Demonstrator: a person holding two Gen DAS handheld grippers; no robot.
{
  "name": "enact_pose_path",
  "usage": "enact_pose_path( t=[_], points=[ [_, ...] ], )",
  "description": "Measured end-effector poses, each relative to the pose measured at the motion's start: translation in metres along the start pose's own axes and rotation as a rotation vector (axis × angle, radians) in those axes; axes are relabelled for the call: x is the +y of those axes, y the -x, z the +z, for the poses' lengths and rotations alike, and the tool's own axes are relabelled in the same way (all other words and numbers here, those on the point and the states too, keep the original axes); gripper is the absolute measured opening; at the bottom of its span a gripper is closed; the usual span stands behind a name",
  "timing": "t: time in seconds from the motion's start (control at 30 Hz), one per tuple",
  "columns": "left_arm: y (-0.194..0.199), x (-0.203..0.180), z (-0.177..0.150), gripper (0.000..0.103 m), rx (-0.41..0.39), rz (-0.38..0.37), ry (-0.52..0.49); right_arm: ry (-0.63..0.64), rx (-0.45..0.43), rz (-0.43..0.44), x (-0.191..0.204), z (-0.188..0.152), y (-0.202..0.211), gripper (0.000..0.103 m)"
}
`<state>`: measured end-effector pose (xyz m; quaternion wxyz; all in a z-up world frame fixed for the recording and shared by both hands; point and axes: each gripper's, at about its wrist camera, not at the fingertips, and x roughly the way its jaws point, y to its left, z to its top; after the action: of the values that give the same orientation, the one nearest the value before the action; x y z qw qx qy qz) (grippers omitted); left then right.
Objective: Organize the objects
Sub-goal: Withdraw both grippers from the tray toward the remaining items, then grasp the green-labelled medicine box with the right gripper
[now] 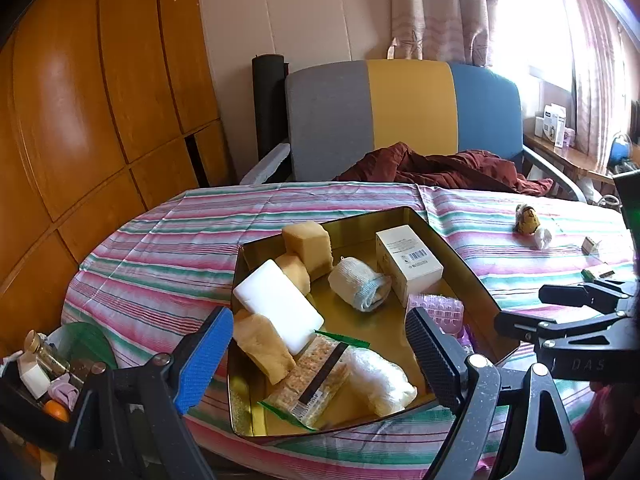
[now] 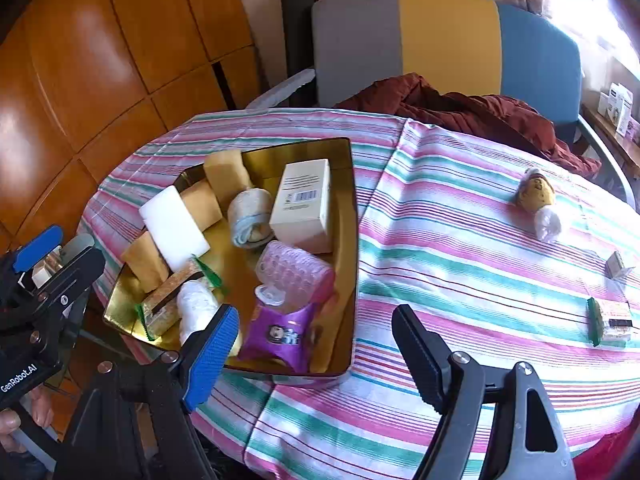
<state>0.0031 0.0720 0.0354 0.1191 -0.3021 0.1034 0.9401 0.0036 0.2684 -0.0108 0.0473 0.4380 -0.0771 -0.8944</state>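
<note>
A gold tray [image 1: 360, 220] on the striped tablecloth holds a white box [image 1: 408, 264], a white block [image 1: 280, 312], tan sponges [image 1: 308, 244], a rolled cloth [image 1: 360, 290], a pink plastic case [image 2: 296, 276], a purple packet [image 2: 280, 336], a wrapped snack bar [image 1: 316, 376] and a white bundle [image 1: 380, 376]. My left gripper [image 1: 320, 360] hangs open over the tray's near end, holding nothing. My right gripper [image 2: 316, 356] is open and empty above the tray's near right corner [image 2: 344, 372]. A yellow plush toy [image 2: 536, 194], a white wad [image 2: 548, 220] and another snack bar [image 2: 612, 320] lie loose on the cloth.
A small white item [image 2: 618, 266] lies near the table's right edge. Behind the table stands a grey, yellow and blue chair [image 1: 408, 108] with a dark red garment [image 1: 440, 168]. A dark bin of odds and ends [image 1: 40, 380] sits low at the left, by the wooden panels [image 1: 80, 100].
</note>
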Motion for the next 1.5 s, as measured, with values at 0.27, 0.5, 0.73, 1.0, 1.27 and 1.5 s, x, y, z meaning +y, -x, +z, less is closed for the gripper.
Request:
enact_pose_path(
  t=[0.27, 0.5, 0.73, 1.0, 1.27, 1.5],
  points=[
    [-0.003, -0.01, 0.003, 0.093, 0.0, -0.021, -0.024, -0.04, 0.015, -0.047, -0.023, 0.001, -0.002, 0.08],
    [-0.006, -0.03, 0.016, 0.094, -0.018, -0.07, -0.062, -0.103, 0.044, -0.119, -0.064, 0.003, -0.004, 0.08],
    [-0.013, -0.06, 0.03, 0.095, -0.023, -0.136, -0.114, -0.203, 0.076, -0.211, -0.125, 0.007, 0.002, 0.08],
    [-0.029, -0.107, 0.049, 0.095, 0.002, -0.244, -0.158, -0.367, 0.082, -0.346, -0.226, 0.015, 0.024, 0.08],
    [-0.054, -0.16, 0.07, 0.095, 0.087, -0.361, -0.161, -0.523, 0.061, -0.434, -0.316, 0.025, 0.035, 0.08],
    [-0.076, -0.203, 0.079, 0.095, 0.149, -0.412, -0.165, -0.721, -0.027, -0.476, -0.397, 0.03, 0.037, 0.08]
  ],
)
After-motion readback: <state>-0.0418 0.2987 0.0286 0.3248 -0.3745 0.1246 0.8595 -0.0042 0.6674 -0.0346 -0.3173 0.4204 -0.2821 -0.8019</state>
